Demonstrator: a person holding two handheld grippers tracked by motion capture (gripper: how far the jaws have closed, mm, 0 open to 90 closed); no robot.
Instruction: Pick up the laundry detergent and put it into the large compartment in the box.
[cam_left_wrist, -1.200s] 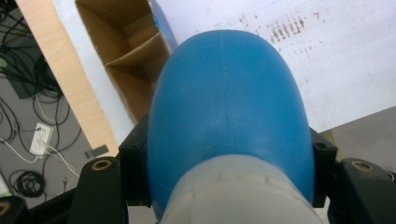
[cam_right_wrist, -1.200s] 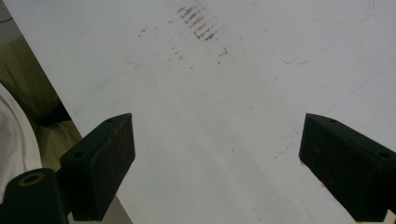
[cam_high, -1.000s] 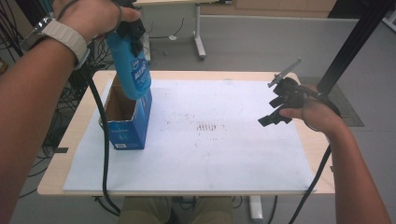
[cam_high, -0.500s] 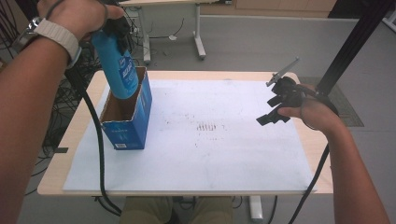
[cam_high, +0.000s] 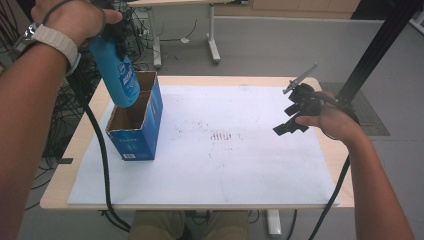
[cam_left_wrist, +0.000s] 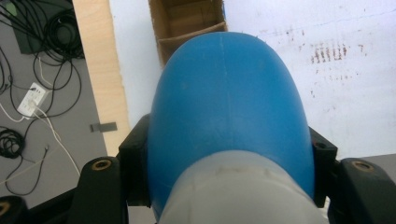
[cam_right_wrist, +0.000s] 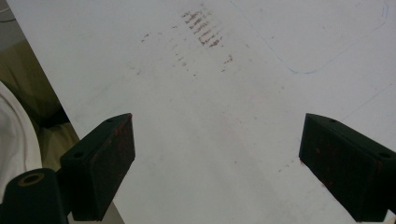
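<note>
A blue plastic bottle (cam_high: 120, 77) with a white label hangs tilted in the air above an open blue cardboard box (cam_high: 135, 120) at the table's left. My left gripper (cam_high: 114, 31) is shut on the bottle's upper part. In the left gripper view the bottle (cam_left_wrist: 229, 107) bulges between the two black jaws, with the box's brown inside (cam_left_wrist: 187, 21) beyond it. My right gripper (cam_high: 290, 117) hovers open over the right side of the white sheet (cam_high: 225, 165), nothing between its fingers (cam_right_wrist: 105, 163).
The white sheet carries reddish-brown smudges (cam_high: 222, 135) near its middle. The wooden table edge (cam_high: 65, 165) shows left of the box. Cables lie on the floor (cam_left_wrist: 37, 88) to the left, and a black post (cam_high: 375, 50) stands at the back right.
My left gripper has carried the bottle up and to the left, lifting it higher above the box. The right gripper has stayed where it was.
</note>
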